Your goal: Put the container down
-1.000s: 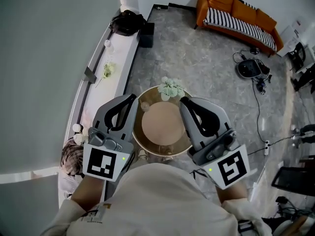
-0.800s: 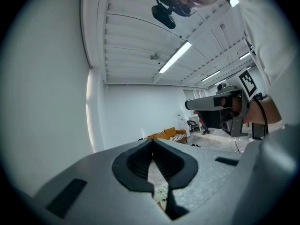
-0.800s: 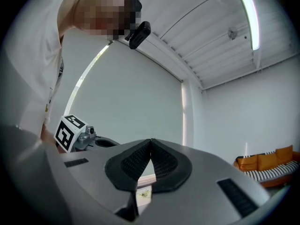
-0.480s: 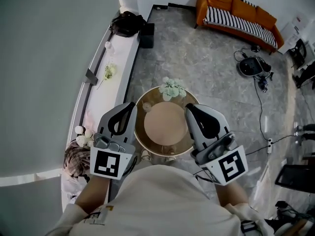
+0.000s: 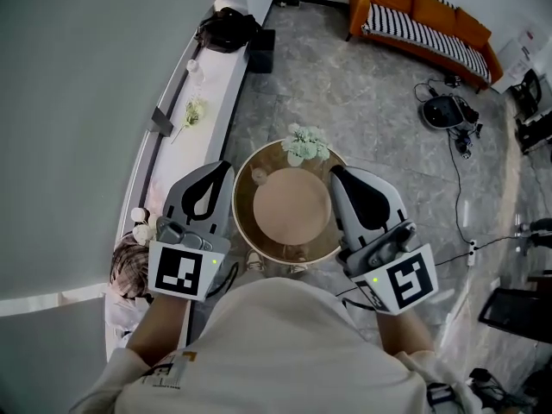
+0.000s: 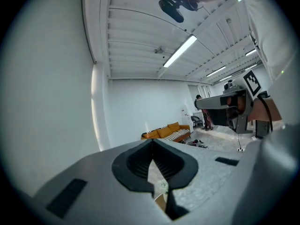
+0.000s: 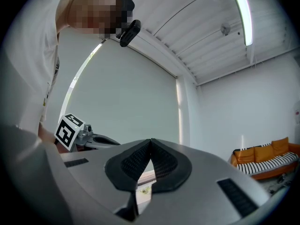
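Between both tongs [image 5: 226, 167], container [image 5: 291, 207] as before.

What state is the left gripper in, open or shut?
Shut. In its own view the left gripper has its dark pads meeting at the tips, with nothing clamped between them.

Grey marbled floor [image 5: 362, 102]. Orange sofa [image 5: 431, 24], striped cushions, against far white wall [image 6: 140, 107]. Long white ledge [image 5: 216, 89] runs along pale grey wall [image 5: 78, 102] at left; black bag [image 5: 226, 31] at its far end. Cables [image 5: 456, 192] trail over floor at right. White slatted ceiling [image 6: 136, 27], strip lights [image 6: 180, 50] lit.
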### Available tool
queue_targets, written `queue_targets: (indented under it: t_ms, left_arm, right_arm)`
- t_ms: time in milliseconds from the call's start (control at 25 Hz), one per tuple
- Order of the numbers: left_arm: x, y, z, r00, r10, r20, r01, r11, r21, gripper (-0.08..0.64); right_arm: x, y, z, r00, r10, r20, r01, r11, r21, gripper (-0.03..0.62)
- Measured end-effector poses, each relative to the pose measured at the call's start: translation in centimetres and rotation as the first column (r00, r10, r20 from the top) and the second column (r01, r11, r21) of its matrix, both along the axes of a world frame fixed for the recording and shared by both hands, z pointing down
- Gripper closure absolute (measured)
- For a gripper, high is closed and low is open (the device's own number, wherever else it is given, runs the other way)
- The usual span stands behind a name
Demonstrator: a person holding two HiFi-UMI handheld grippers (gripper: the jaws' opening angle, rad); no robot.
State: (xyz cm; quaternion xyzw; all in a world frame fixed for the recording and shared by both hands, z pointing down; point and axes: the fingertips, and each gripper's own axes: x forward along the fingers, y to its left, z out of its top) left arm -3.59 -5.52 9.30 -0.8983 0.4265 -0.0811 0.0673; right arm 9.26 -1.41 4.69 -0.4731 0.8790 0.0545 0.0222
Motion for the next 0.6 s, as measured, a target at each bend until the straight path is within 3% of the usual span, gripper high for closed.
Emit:
queue_targets:
  t_ms: [600]
  left_arm:
    - [-1.4,-1.0,-0.2,1.0,-0.026,-0.002,0.026,1.0,-0.003,0.551]
  right_arm:
    - [-1.1,-1.1,-0.3,0.998,0.004,-0.066,-0.002,1.0,0.023,0.584]
